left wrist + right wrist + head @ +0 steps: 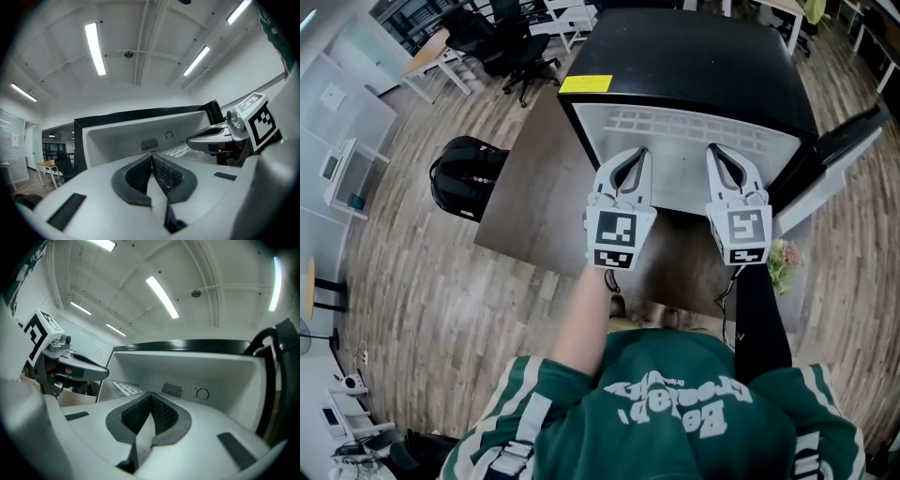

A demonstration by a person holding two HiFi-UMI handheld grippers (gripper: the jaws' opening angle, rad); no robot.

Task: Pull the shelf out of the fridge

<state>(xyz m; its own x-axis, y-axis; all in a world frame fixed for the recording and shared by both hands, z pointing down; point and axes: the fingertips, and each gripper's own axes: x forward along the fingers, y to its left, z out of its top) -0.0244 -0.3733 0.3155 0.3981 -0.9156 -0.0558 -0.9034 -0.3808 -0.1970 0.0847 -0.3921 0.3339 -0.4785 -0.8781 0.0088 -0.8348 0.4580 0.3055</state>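
Hovering at the fridge (pixel 694 56): left tongs (pixel 635 156), right tongs (pixel 718 153) (both closed).

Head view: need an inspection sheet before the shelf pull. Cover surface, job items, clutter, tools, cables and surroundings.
Surface: dark brown top under the fridge.
Job's things: black fridge, door swung open at the right; white shelf still inside.
Clutter: small pink-green bunch beside the door, can't tell what it is.
Tools: left tool and right tool both shut with nothing between the jaws, held before the opening, short of the shelf.
Cables: thin dark cord below the right tool.
Surroundings: wood floor, black backpack, office chairs.
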